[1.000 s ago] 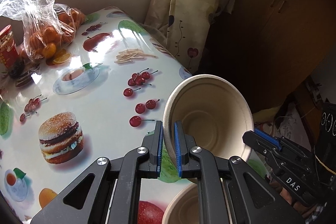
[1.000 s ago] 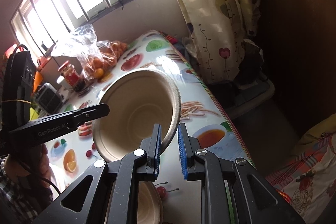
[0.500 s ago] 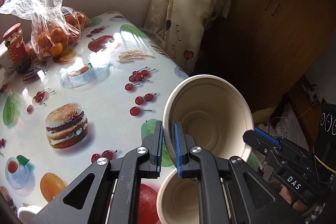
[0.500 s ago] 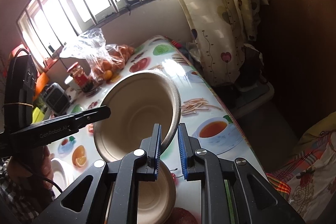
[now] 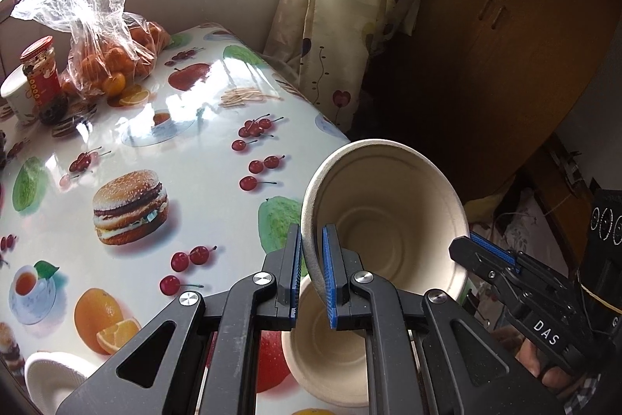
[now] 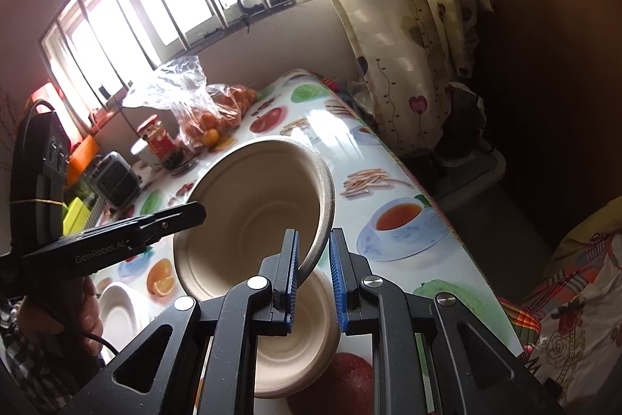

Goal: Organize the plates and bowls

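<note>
A beige paper bowl hangs tilted above the table, its opening facing the cameras. My left gripper is shut on its left rim. My right gripper is shut on the opposite rim and shows at the right of the left wrist view. In the right wrist view the same bowl has the left gripper at its far edge. Directly below stands a second beige bowl on the tablecloth, also visible from the right wrist. A white plate lies further left.
The table has a glossy food-print cloth. At its far end stand a bag of oranges, a red-lidded jar and a white cup. A curtain and dark wooden cupboard lie beyond the right edge.
Both grippers have carried the bowl back toward the near end of the table and slightly up. The lower bowl and the white plate have come further into view.
</note>
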Demonstrator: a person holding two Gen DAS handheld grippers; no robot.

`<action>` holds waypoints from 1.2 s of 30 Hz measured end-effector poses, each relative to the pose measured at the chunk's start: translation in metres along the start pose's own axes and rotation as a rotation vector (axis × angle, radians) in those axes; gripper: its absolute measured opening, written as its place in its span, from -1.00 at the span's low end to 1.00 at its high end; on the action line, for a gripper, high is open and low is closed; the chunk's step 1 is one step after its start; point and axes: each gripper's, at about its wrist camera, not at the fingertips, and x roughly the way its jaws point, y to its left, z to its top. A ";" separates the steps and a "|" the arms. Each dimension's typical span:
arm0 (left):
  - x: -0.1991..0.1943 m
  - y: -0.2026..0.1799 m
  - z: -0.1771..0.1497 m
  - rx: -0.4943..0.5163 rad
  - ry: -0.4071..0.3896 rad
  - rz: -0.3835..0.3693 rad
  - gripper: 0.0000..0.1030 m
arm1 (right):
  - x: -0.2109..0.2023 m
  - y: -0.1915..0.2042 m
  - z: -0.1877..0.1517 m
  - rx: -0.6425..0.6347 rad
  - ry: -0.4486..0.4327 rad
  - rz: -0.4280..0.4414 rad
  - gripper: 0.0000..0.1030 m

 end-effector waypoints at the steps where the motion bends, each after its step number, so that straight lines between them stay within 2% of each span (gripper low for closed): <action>1: -0.001 0.000 -0.002 -0.001 0.000 0.000 -0.79 | -0.001 0.001 -0.002 0.000 -0.001 0.001 -0.69; 36: -0.018 -0.002 -0.060 -0.002 0.022 0.022 -0.79 | -0.025 0.013 -0.050 0.030 0.003 0.011 -0.69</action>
